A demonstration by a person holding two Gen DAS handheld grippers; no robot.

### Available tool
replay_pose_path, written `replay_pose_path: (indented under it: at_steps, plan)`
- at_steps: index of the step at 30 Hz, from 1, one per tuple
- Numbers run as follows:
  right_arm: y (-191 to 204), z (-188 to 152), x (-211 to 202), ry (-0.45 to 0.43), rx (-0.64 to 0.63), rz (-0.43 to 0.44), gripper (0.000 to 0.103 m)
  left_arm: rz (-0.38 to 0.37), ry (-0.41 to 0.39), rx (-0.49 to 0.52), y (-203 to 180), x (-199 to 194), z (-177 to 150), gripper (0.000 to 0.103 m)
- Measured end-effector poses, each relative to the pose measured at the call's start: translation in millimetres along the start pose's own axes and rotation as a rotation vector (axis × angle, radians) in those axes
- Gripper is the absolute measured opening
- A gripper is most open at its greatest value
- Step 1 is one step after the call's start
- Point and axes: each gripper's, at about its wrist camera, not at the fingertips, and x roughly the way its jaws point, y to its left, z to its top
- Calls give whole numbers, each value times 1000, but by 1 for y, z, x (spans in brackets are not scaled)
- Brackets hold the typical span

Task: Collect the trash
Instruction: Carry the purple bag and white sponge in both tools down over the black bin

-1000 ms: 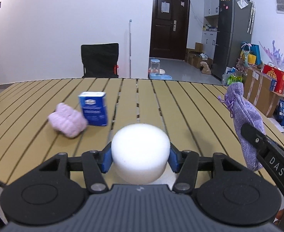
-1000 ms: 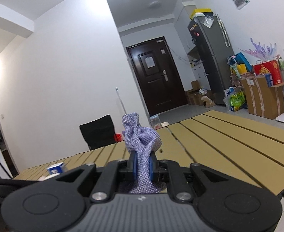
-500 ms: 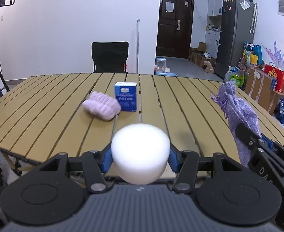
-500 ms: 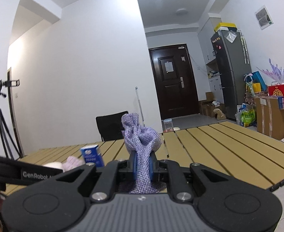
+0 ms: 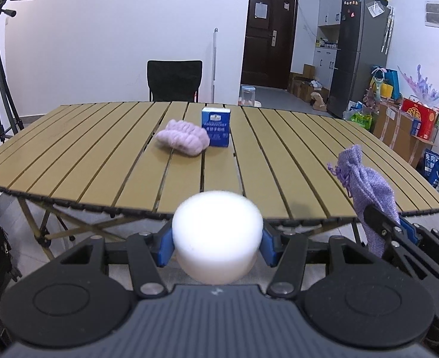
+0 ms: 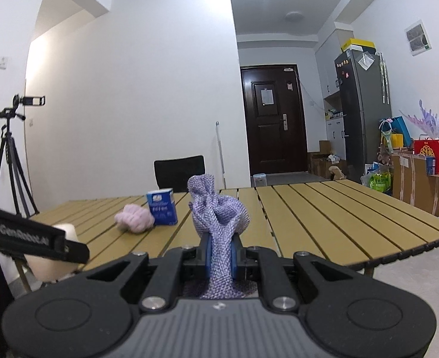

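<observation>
"GenRobot.AI" reads along the left gripper's (image 5: pixel 218 240) side in the right wrist view. That gripper is clamped on a white foam puck (image 5: pixel 217 235), held just off the table's (image 5: pixel 100 161) near edge, pointing down toward the slats. The right gripper (image 6: pixel 221 253) is pinched tight on a purple mesh pouch (image 6: pixel 218 217), drawstring top up, also just off the near edge. Mid-table toward the far edge, a blue carton (image 5: pixel 216 127) stands upright, its print too small to read, touching a pink fuzzy bundle (image 5: pixel 183 137).
</observation>
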Motion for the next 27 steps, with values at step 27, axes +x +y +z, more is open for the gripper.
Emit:
replay_pose_path:
  at_steps: [27]
  plan:
    - [50,-107,-66,342,-114,-9,12,35,198,-27,69,-7,-126,56]
